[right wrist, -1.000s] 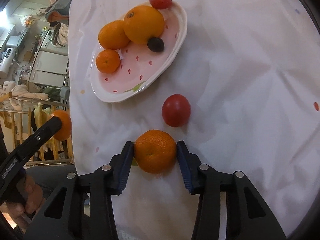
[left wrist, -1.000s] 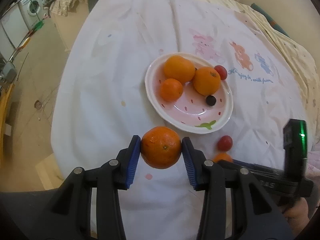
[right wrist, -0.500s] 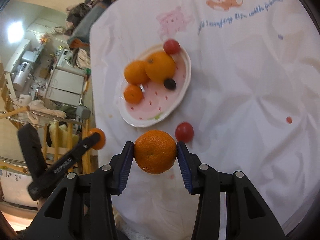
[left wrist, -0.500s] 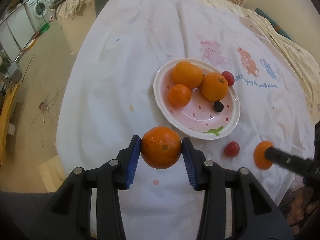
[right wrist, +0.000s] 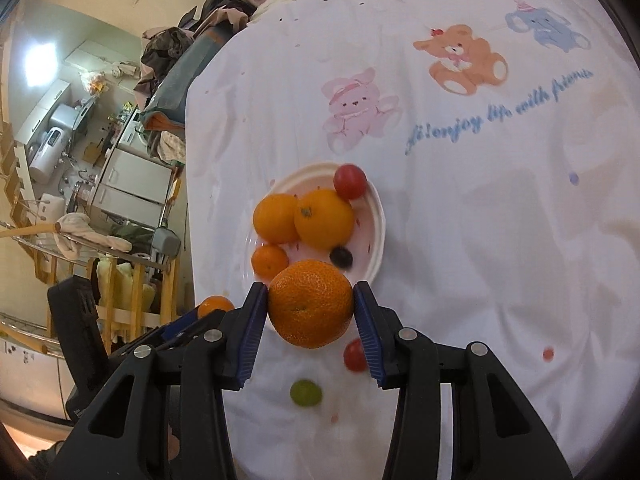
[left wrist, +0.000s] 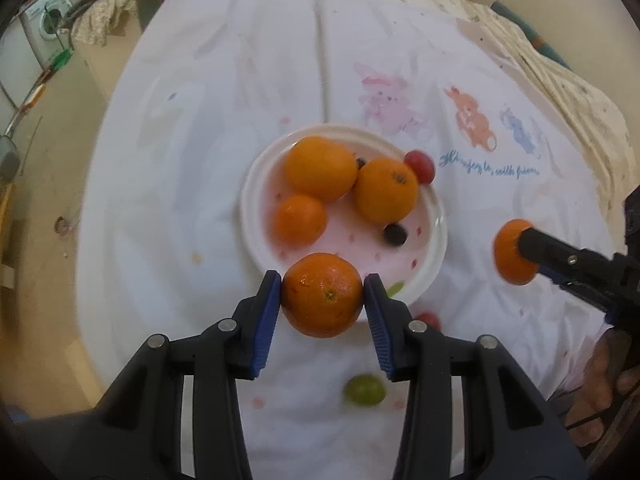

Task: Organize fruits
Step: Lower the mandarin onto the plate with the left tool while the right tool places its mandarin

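A pink-and-white plate [left wrist: 256, 184] [right wrist: 378, 216] on the white cloth holds three oranges [left wrist: 320, 168] [right wrist: 324, 218], a red tomato [left wrist: 420, 166] [right wrist: 350, 181] at its far rim and a dark grape [left wrist: 395, 234] [right wrist: 341, 257]. My left gripper [left wrist: 323, 295] is shut on a mandarin [left wrist: 322, 294], held above the plate's near rim. My right gripper [right wrist: 310, 303] is shut on another mandarin [right wrist: 310, 303], also raised near the plate; it shows at the right in the left wrist view [left wrist: 512, 251]. A red tomato [right wrist: 354, 354] [left wrist: 429, 319] and a green grape [left wrist: 365, 390] [right wrist: 305, 393] lie on the cloth before the plate.
The white cloth [left wrist: 240, 80] has cartoon animal prints [right wrist: 464, 58] and blue lettering beyond the plate. The table's left edge drops to the floor [left wrist: 44, 184]. Kitchen cabinets and clutter [right wrist: 120, 176] stand beyond that edge.
Both grippers have moved forward with their mandarins, closer to the plate. The right gripper has risen higher above the cloth. The green grape has come into view.
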The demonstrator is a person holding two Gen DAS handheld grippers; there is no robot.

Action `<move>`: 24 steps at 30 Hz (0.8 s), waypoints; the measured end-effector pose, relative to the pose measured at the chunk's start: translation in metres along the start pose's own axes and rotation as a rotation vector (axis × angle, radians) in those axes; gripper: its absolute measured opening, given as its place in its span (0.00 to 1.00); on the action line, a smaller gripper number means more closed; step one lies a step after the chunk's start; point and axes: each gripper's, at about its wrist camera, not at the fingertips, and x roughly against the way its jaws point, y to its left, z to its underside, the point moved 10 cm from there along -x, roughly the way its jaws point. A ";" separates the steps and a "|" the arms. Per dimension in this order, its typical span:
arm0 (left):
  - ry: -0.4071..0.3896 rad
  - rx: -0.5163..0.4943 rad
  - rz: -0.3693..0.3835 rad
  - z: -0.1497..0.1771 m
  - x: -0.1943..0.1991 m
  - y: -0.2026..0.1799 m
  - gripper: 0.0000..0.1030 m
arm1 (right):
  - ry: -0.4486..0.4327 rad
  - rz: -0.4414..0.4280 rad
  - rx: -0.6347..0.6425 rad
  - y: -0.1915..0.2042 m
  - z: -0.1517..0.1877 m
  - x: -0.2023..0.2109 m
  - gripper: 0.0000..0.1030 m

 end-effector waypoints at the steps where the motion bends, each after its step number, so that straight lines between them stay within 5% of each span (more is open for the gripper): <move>1: -0.003 -0.009 0.011 -0.004 -0.004 -0.004 0.37 | 0.006 0.005 0.005 -0.001 -0.002 -0.003 0.45; 11: 0.047 -0.035 0.052 -0.016 -0.043 -0.024 0.37 | 0.080 0.038 0.010 -0.017 -0.024 -0.038 0.45; 24: 0.031 -0.058 0.003 -0.020 -0.056 -0.024 0.38 | 0.157 0.060 0.026 -0.023 -0.024 -0.072 0.45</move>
